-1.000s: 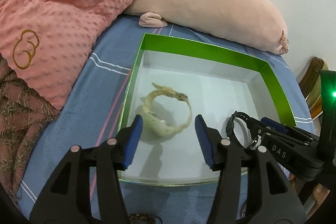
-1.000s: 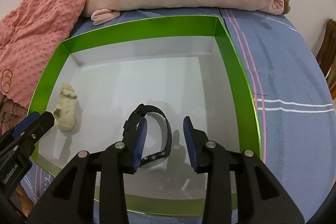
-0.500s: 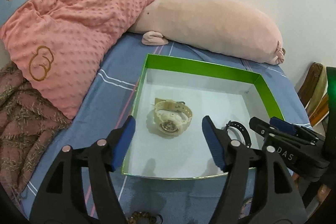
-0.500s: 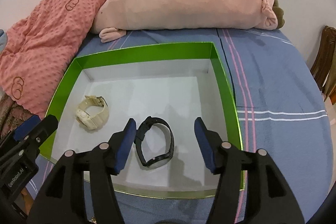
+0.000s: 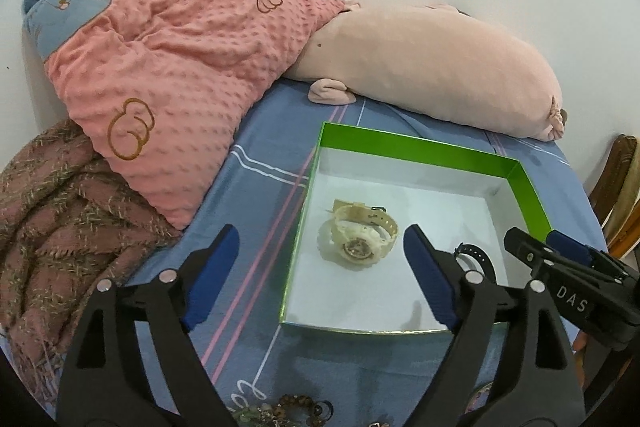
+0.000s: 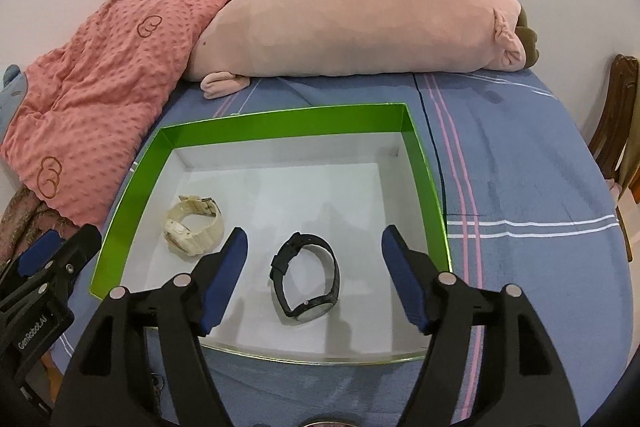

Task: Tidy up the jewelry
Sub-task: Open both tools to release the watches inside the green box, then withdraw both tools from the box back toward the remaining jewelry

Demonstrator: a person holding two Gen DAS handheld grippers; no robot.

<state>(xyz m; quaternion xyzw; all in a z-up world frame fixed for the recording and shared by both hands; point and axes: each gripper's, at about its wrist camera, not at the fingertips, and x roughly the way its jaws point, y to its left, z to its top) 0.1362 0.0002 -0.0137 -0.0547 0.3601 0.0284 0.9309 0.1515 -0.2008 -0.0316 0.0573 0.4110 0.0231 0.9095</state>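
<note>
- Blue striped bed (image 6: 520, 187) carried a green-walled box (image 6: 280, 119) at frame centre.
- Cream watch (image 5: 362, 235) and black watch (image 6: 308, 279) lay inside, apart.
- Left gripper (image 5: 320, 267) and right gripper (image 6: 314, 271) had just been opening; fingers stood apart, empty, above the watches.

In the left wrist view we see only a sliver of the black watch (image 5: 476, 257): a finger (image 5: 430, 281) of the left gripper (image 5: 320, 275) covers most of it. The beads (image 5: 296, 409) at the bottom run off the frame, so we cannot tell what piece they are. The right gripper (image 5: 560, 267) enters from the right with its far end cut off. The cream watch (image 5: 362, 239) shows a dial too small to read. In the right wrist view a round object (image 6: 324, 423) at the bottom edge is almost wholly out of frame. The chair (image 6: 618, 143) at the right is cropped, and the blue toy (image 6: 14, 95) at the left is half lost past the edge.
</note>
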